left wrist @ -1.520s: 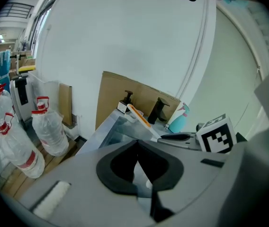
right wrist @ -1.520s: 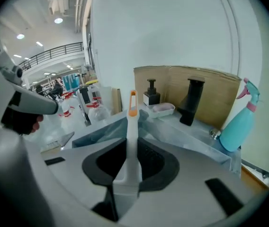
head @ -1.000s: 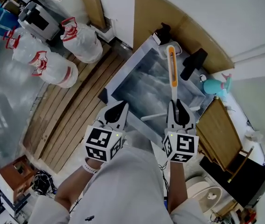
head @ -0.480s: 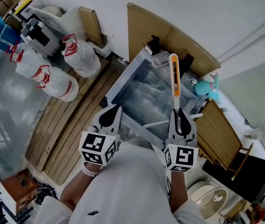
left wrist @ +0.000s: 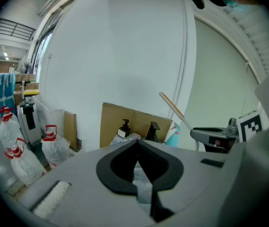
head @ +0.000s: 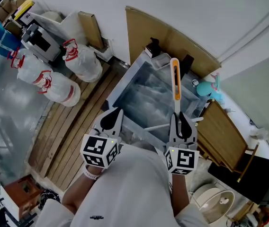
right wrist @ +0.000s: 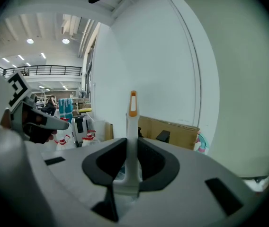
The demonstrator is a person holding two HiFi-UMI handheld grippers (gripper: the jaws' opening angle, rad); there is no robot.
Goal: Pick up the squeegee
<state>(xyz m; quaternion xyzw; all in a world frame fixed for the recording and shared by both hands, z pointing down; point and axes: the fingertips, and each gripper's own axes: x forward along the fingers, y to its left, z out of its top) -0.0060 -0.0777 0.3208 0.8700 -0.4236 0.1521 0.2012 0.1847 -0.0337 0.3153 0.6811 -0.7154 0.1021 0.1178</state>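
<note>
The squeegee [head: 175, 84] has a white handle with an orange end and points away from me over the steel basin [head: 135, 68]. My right gripper [head: 179, 117] is shut on the handle close to its white cross blade [head: 156, 126]. In the right gripper view the handle [right wrist: 132, 122] stands up between the black pads of that gripper [right wrist: 132, 144]. My left gripper [head: 114, 113] hangs beside it to the left, shut and holding nothing; its tips meet in the left gripper view [left wrist: 137, 143], where the squeegee [left wrist: 172, 109] shows as a thin slanted rod.
A cardboard sheet [head: 172, 37] leans on the wall behind the basin. A black pump bottle [head: 152, 46] and a teal spray bottle [head: 205, 89] stand at the basin's far side. Water jugs [head: 80, 56] sit left on wooden slats [head: 73, 122].
Both grippers have risen a little, the right one carrying the squeegee up off the basin. Over the last half second they hardly moved.
</note>
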